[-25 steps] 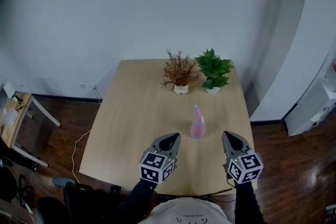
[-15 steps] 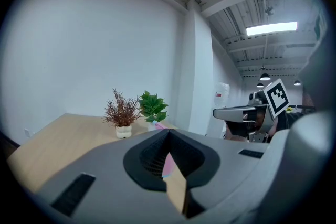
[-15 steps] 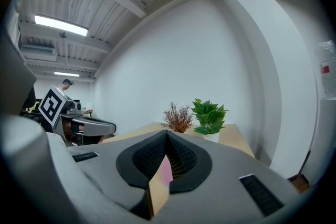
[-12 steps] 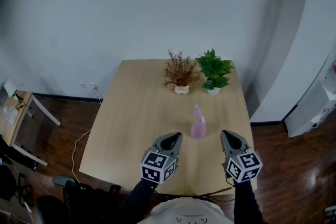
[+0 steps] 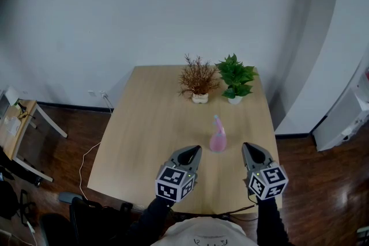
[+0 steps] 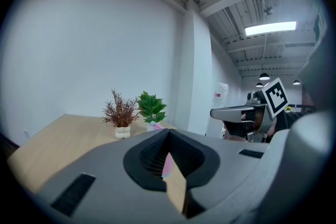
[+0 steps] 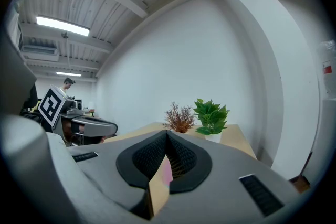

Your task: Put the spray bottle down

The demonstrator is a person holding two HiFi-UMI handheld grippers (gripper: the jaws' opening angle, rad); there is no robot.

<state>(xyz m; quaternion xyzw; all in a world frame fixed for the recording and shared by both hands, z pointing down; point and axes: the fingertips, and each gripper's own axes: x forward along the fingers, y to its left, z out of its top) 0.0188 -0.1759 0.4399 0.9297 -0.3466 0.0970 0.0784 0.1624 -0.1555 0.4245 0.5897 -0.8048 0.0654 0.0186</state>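
Head view: is the bottle (image 5: 217, 136) down?
— Yes, upright on the table (image 5: 150, 124), just ahead of both grippers, touching neither. Left gripper (image 5: 192, 151) and right gripper (image 5: 249, 150) are clenched on nothing. Looks finished.

Office: wooden desk (image 5: 155, 124), ceiling strip lights (image 6: 270, 28)

We show a wooden table (image 5: 155, 124) against a white wall (image 5: 144, 8), dark wood floor (image 5: 69, 135) around it, strip light (image 6: 270, 28) above it.
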